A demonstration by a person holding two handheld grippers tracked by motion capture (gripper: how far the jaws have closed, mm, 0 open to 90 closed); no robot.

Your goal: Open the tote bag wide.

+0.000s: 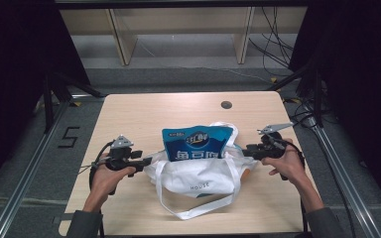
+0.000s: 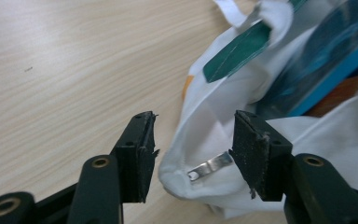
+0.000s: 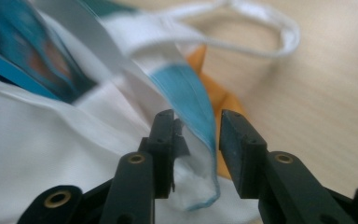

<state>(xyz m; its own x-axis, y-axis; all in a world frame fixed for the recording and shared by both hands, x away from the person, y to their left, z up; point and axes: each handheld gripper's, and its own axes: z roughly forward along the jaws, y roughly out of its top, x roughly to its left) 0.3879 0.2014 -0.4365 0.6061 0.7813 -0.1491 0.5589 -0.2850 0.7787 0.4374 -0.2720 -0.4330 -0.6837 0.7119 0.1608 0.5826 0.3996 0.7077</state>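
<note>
While both tongs (image 2: 193, 140) (image 3: 196, 135) gape released, the white bag (image 1: 198, 176) holds a blue packet (image 1: 196, 141).

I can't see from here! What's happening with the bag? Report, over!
Left gripper open, bag edge between jaws. Right gripper open at other edge. White tote bag flat on table, blue snack packet sticking out. Nothing blocking.

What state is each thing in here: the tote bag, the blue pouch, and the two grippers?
White tote bag: lying flat on the table, mouth open, handles loose.
Blue pouch: partly inside the bag, top half sticking out.
Left gripper: open, bag corner between its fingers, not pinched.
Right gripper: open, bag edge between its fingers, not pinched.
</note>
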